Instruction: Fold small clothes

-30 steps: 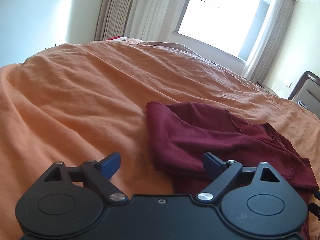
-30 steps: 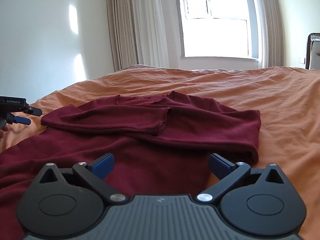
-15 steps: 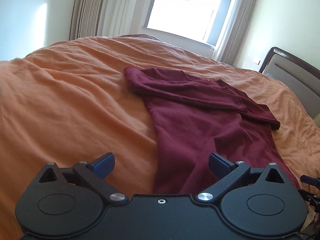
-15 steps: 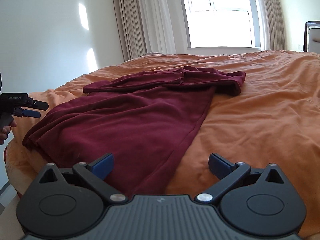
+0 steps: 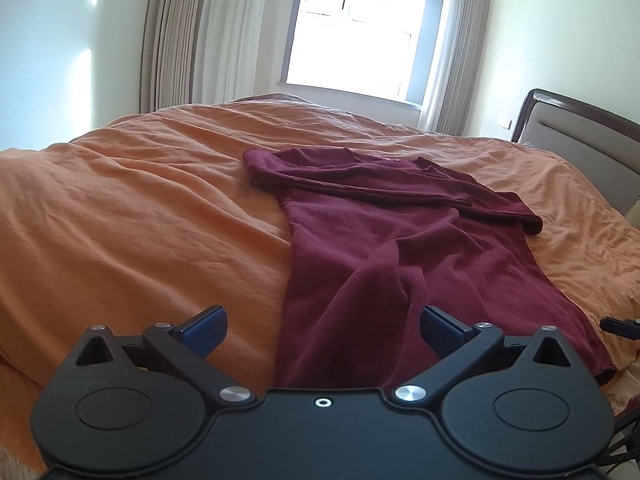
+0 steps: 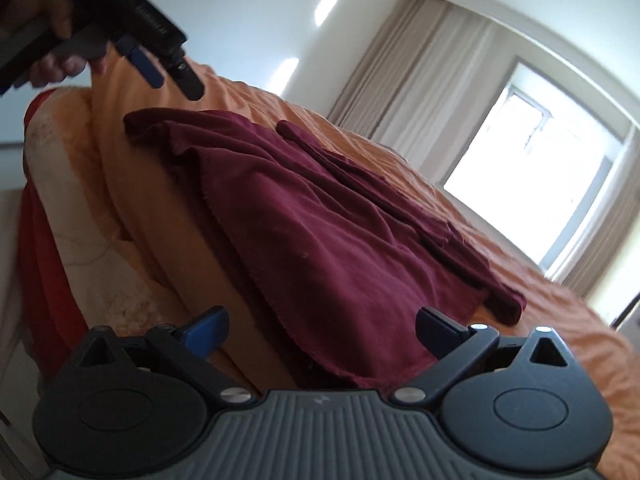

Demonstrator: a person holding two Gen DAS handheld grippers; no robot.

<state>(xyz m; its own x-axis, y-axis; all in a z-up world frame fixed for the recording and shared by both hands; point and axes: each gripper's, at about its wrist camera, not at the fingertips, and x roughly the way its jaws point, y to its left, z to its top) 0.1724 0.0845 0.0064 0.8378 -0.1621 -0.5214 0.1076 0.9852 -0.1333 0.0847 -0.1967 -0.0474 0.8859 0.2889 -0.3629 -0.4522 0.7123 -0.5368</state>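
Observation:
A dark red long-sleeved top [image 5: 392, 252] lies flat on the orange bedspread [image 5: 140, 220], sleeves folded across its upper part, hem toward me at the bed's near edge. My left gripper [image 5: 323, 326] is open and empty, just short of the hem. In the right wrist view the top [image 6: 320, 240] runs away from me with its hem at the bed's edge. My right gripper [image 6: 322, 326] is open and empty near the hem's right corner. The left gripper [image 6: 160, 68] also shows there, above the hem's far corner.
The bedspread [image 6: 540, 320] covers the whole bed. A dark headboard [image 5: 580, 148] stands at the right. A window [image 5: 356, 40] with curtains is behind the bed. A red and cream sheet [image 6: 80, 240] hangs down the bed's side.
Both grippers have drawn back from the sleeves to the hem end of the top. The right wrist view has tilted and dropped to the bed's edge. Both stay open.

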